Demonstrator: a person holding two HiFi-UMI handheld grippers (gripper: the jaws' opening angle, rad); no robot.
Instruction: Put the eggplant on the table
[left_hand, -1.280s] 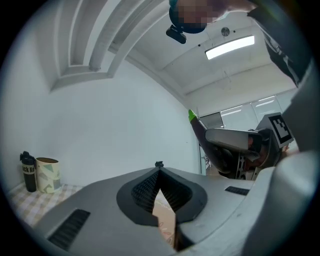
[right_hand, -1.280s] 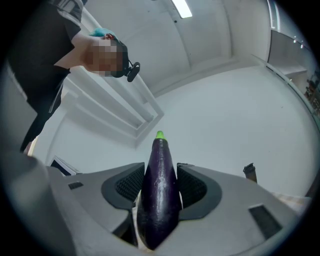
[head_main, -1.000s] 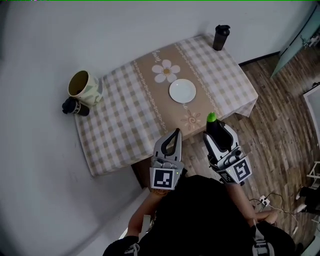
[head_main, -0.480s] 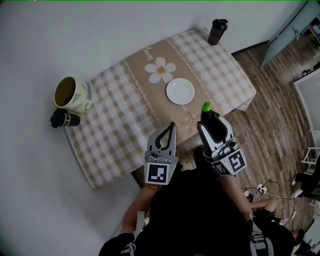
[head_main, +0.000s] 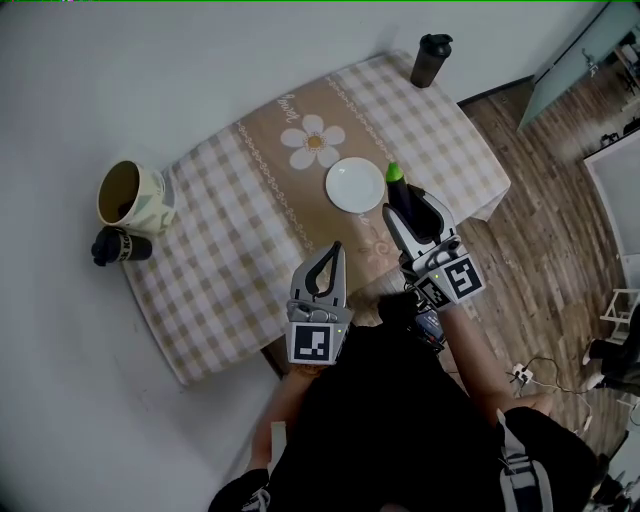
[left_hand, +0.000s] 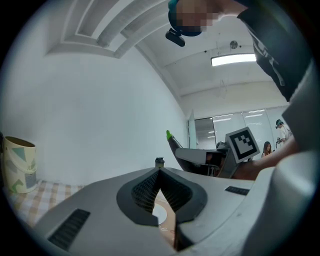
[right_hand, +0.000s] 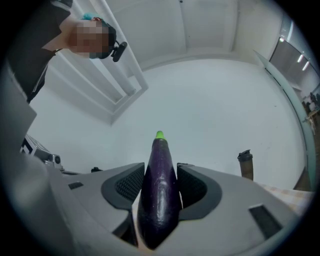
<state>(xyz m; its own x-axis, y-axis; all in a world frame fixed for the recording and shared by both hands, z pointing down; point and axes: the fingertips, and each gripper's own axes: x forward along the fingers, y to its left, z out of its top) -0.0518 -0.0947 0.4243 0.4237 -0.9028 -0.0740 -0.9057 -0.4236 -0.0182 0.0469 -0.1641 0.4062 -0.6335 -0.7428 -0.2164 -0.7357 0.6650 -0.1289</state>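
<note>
A dark purple eggplant (right_hand: 159, 192) with a green tip (head_main: 394, 172) sits lengthwise between the jaws of my right gripper (head_main: 404, 205), which is shut on it. The gripper hovers over the near right part of the checked table (head_main: 230, 240), right beside a white plate (head_main: 355, 186). My left gripper (head_main: 333, 258) is over the table's near edge, its jaws shut with nothing between them. In the left gripper view the eggplant's tip (left_hand: 169, 134) and the right gripper's marker cube (left_hand: 243, 144) show to the right.
A large patterned mug (head_main: 130, 196) and a small dark bottle (head_main: 118, 247) stand at the table's left end. A dark shaker bottle (head_main: 429, 60) stands at the far right corner. Wooden floor (head_main: 560, 250) lies to the right of the table.
Both grippers have sunk towards the table. The right one has carried the eggplant from beyond the near edge to over the table beside the plate.
</note>
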